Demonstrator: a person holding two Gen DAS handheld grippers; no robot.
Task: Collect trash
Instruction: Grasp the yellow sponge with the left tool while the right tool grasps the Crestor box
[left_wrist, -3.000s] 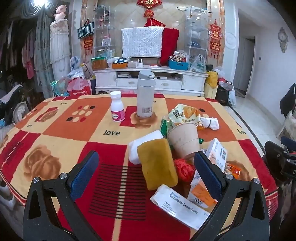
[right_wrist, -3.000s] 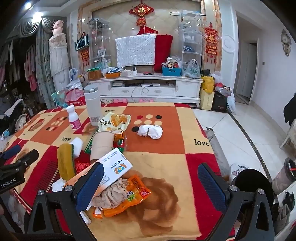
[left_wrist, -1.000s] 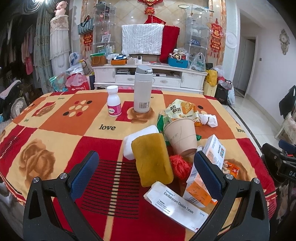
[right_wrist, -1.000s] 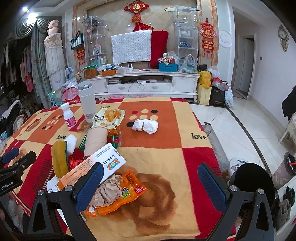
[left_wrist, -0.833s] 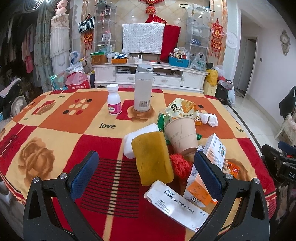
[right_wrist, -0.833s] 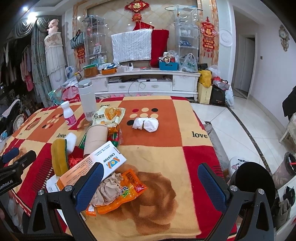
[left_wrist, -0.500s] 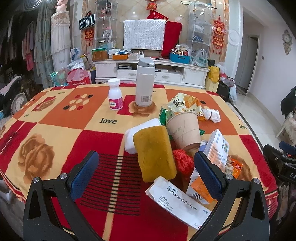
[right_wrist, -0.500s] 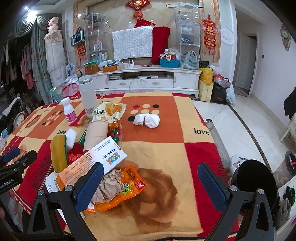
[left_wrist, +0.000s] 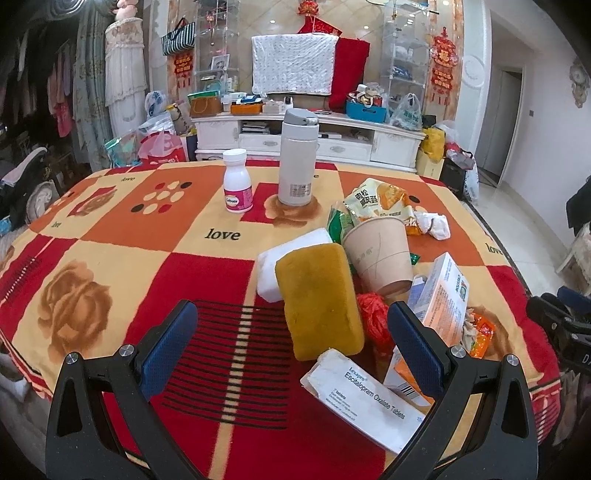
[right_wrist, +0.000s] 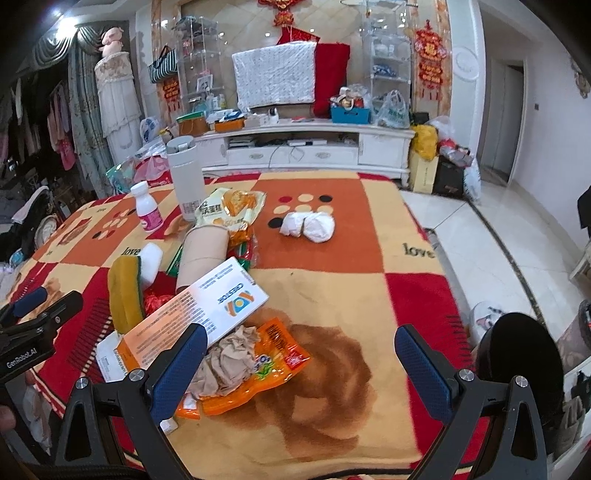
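Left wrist view: trash heap at 2 o'clock on the patchwork blanket (left_wrist: 110, 266). Lexapro box (left_wrist: 364, 402) lies flat, long axis running 10 to 4 o'clock. Yellow sponge (left_wrist: 319, 301) leans on a white block (left_wrist: 286, 264), long axis toward 12. Paper cup (left_wrist: 380, 251) tipped, mouth toward 10 o'clock; nothing visible inside. Left gripper (left_wrist: 291, 354) spread wide, touching nothing. Right wrist view: Crestor box (right_wrist: 199, 314) points to 2 o'clock, over a crumpled tissue (right_wrist: 225, 363) and orange wrapper (right_wrist: 258, 369). Right gripper (right_wrist: 301, 371) wide, empty.
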